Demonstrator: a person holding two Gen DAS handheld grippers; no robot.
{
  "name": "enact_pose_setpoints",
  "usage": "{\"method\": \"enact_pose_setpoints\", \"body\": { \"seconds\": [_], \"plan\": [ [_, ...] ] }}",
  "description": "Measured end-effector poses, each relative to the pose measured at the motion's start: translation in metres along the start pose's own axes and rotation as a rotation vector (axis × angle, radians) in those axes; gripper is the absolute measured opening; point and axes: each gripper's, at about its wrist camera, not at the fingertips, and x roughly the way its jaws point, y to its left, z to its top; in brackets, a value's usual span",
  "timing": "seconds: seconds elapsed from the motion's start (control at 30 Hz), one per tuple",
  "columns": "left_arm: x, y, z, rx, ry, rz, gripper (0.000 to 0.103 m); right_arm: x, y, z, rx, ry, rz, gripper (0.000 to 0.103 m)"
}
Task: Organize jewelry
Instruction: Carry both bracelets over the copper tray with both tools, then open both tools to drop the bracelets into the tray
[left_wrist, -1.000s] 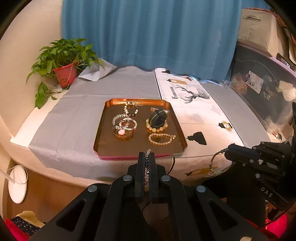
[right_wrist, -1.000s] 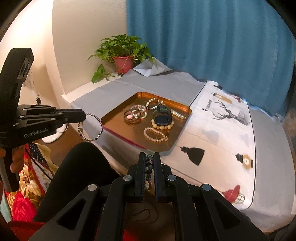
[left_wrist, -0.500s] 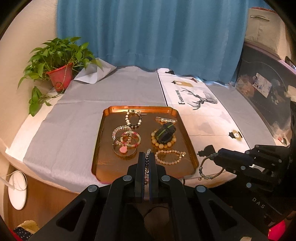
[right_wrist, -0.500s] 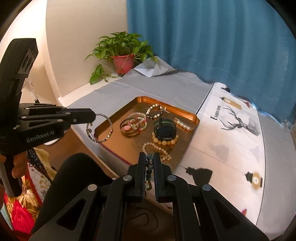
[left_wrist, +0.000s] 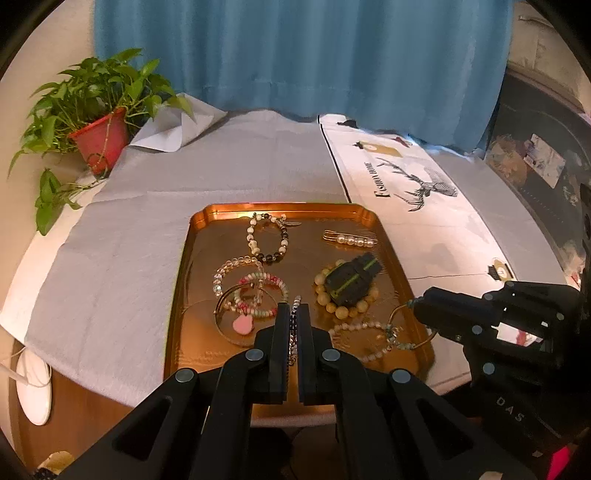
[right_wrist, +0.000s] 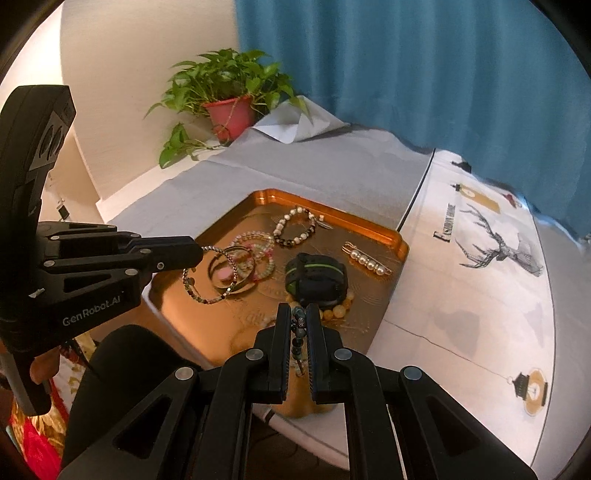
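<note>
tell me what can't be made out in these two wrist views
- Pearl bracelet at the tray's near edge: right wrist view, hidden behind the right gripper.
- Yellow bead bracelet: both views, partly covered by the black watch.
- Left gripper's silver bead bracelet: left wrist view shows only a sliver between its fingers.
- Right gripper's dark bead bracelet: right wrist view, loop hidden below the fingers.
- Person: only fingers at the edge.

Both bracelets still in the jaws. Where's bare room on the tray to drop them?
Free: the copper tray's left strip beside the pink-charm bracelets, and the near edge below them. Crowded: the centre, and the right side around the black watch, pearl clip and pale bead bracelet.
</note>
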Motion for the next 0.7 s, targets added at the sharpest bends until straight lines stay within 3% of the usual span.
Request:
{"method": "enact_pose_setpoints", "body": {
  "seconds": [0.17, 0.2, 0.23, 0.27, 0.3, 0.33, 0.37, 0.7],
  "plan": [
    [0.027, 0.003, 0.004, 0.002, 0.036, 0.002, 0.002, 0.023, -0.008, -0.001, 0.019, 0.018, 0.003, 0.009],
    [0.034, 0.004, 0.004, 0.002, 0.049, 0.011, 0.010, 0.028, -0.010, -0.002, 0.023, 0.024, 0.007, 0.010],
    [0.040, 0.005, 0.004, 0.000, 0.070, 0.025, 0.037, 0.034, -0.012, -0.002, 0.030, 0.033, 0.005, 0.011],
    [0.043, 0.007, 0.003, -0.004, 0.089, 0.043, 0.057, 0.040, -0.012, -0.003, 0.029, 0.053, -0.004, 0.020],
    [0.046, 0.008, 0.001, -0.012, 0.106, 0.076, 0.095, 0.045, -0.012, -0.003, 0.025, 0.078, -0.015, 0.031],
    [0.044, 0.010, -0.001, -0.023, 0.098, 0.109, 0.102, 0.050, -0.012, -0.005, 0.025, 0.108, -0.034, 0.061],
    [0.040, 0.011, -0.004, -0.032, 0.077, 0.123, 0.102, 0.051, -0.013, -0.007, 0.032, 0.117, -0.049, 0.081],
    [-0.018, 0.003, -0.051, -0.049, 0.023, 0.180, 0.102, 0.004, -0.006, -0.034, 0.069, 0.074, -0.151, 0.083]
  ]
}}
